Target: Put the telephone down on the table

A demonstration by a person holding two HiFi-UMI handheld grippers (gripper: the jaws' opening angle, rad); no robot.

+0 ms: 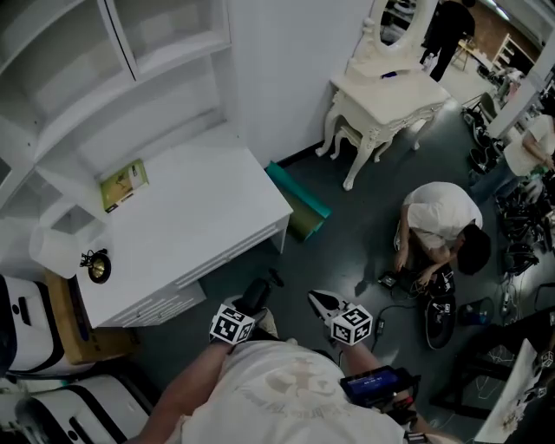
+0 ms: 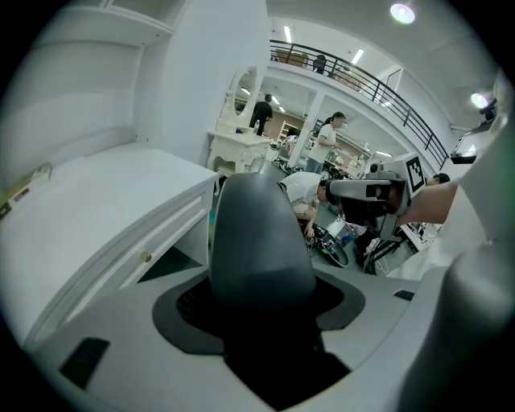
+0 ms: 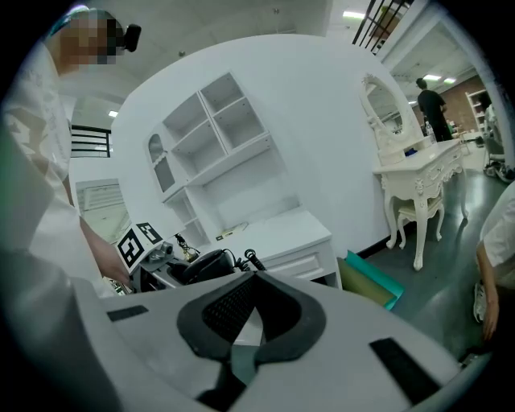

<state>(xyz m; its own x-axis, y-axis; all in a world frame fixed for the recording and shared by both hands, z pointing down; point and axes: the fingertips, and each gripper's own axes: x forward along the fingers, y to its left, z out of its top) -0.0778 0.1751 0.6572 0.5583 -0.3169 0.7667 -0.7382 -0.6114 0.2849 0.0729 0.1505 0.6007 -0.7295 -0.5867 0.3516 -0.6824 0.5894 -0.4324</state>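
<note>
**Telephone held off the table.** A black telephone handset (image 1: 258,290) is held clamped in the left gripper (image 1: 250,305), clear of the white table (image 1: 199,217). It is kept above the dark floor (image 1: 347,234), just off the table's front edge. In the left gripper view, the smooth, matt, egg-shaped end of the handset (image 2: 259,233) is seen rising between the jaws, which are closed against it. One coiled black cord (image 3: 245,257) is seen at the handset in the right gripper view.

The right gripper (image 1: 323,303) is carried near the left one but apart from it. Its mesh-textured black pads are pressed together, and nothing is pinched between them. Two marker cubes are counted, one on each gripper (image 1: 231,326) (image 1: 352,323).

Two things are found on the table's flat, painted top. One green-and-yellow booklet (image 1: 124,184) is laid near the back. One small black-and-gold object (image 1: 97,265) is set at the left end, and what it is cannot be made out.

White open shelves (image 1: 130,78) are fixed against the wall behind. One teal board (image 1: 299,202) is seen on the floor beside the table's right corner. Beyond it, one cream dressing table (image 1: 386,104) with curved, carved legs is topped by one oval mirror (image 1: 399,17). One person in a white top (image 1: 442,217) is seen crouched on the floor to the right.
</note>
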